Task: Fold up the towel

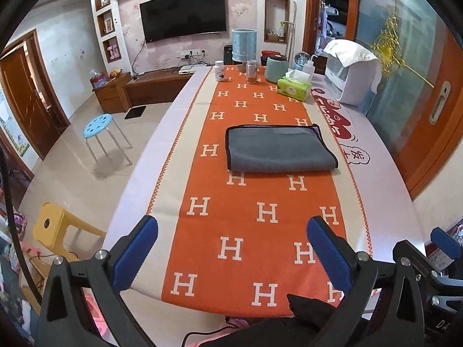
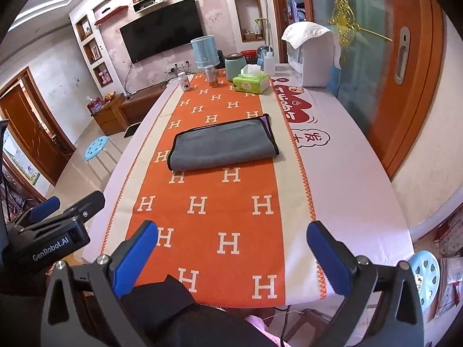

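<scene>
on the desk (image 1: 179, 110) the folded grey towel (image 1: 279, 150) is lying flat; left gripper (image 1: 231, 248) and right gripper (image 2: 231, 248) are hovering, jaws apart.

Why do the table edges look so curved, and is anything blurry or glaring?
Left wrist view: fisheye bending bows the table edges and blackens the corners; the grey towel is sharp; the blue stool casts a soft shadow. Right wrist view: same bowing; the television shows faint glare; the towel is crisp.
</scene>
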